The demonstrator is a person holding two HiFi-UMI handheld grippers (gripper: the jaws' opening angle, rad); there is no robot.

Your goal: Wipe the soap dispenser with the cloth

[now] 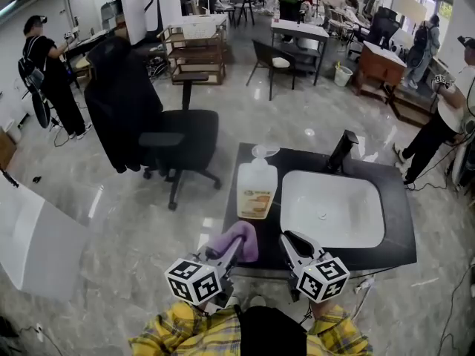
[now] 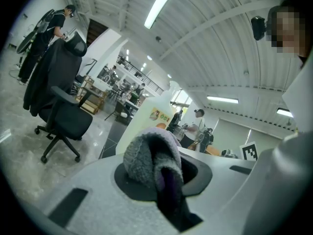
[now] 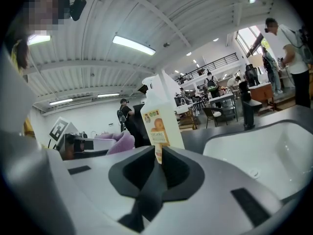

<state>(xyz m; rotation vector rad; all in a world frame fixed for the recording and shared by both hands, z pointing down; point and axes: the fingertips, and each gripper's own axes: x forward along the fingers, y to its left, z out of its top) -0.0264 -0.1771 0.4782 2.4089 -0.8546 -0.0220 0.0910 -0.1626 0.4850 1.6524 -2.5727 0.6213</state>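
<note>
The soap dispenser (image 1: 257,190), a cream pump bottle with an orange label, stands on the black counter (image 1: 395,232) just left of the white sink (image 1: 338,195). My left gripper (image 1: 234,246) is shut on a bunched purple cloth (image 1: 242,239) at the counter's front edge, short of the bottle. In the left gripper view the cloth (image 2: 146,155) fills the left gripper (image 2: 157,166) and hides most of the dispenser (image 2: 155,113). My right gripper (image 1: 285,237) hovers beside it, jaws almost together with nothing between. The right gripper (image 3: 159,156) points at the dispenser (image 3: 159,116), with the cloth (image 3: 120,142) to its left.
A black faucet (image 1: 343,151) rises behind the sink. A black office chair (image 1: 178,141) with a coat on it stands left of the counter. A white panel (image 1: 37,243) lies at far left. Several people and tables are farther back.
</note>
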